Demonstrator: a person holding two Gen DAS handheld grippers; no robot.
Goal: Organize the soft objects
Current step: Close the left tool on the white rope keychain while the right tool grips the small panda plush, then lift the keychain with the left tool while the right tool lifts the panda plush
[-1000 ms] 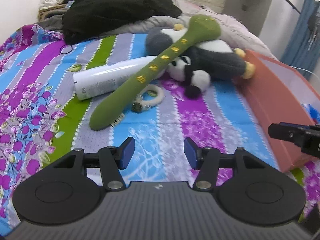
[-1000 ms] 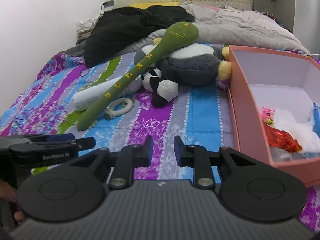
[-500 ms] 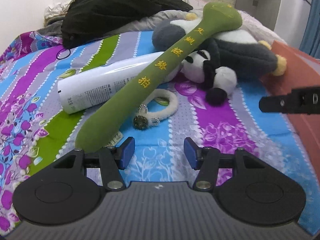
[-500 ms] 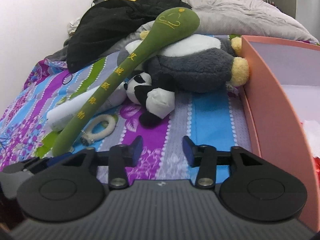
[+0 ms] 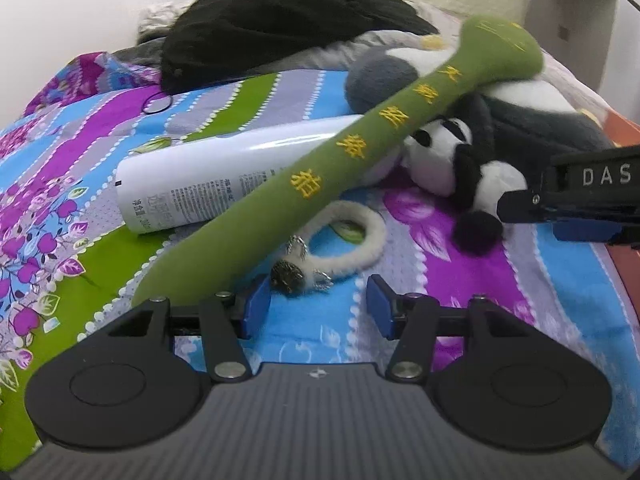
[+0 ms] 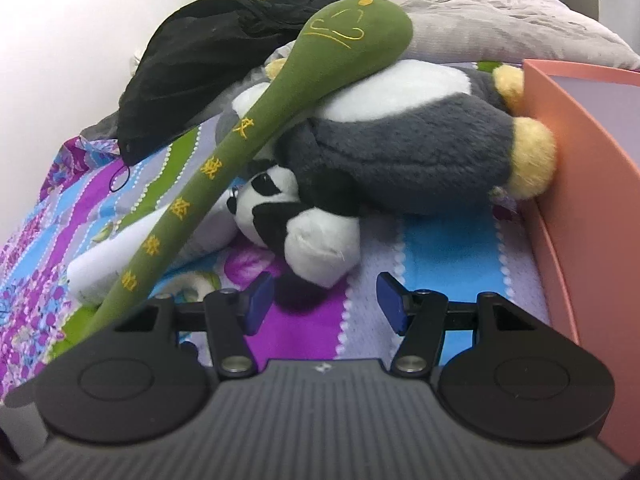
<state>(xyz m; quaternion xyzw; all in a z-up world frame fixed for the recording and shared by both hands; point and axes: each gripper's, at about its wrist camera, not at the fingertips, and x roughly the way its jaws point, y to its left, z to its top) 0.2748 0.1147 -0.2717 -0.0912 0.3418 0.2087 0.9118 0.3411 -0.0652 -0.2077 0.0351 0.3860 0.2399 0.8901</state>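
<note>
Item: small panda plush (image 6: 296, 216), on the bed against the grey plush (image 6: 400, 160). Right hand-held gripper (image 6: 324, 304), jaws just spread and empty, sits nearest, panda directly ahead. Left hand-held gripper (image 5: 316, 304), spread, empty, probably faces the fluffy ring (image 5: 352, 248).

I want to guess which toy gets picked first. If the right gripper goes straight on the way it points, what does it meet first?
Most likely the small panda plush: its white paw lies just ahead of the open right gripper, slightly left of centre. Depth is unclear.
</note>
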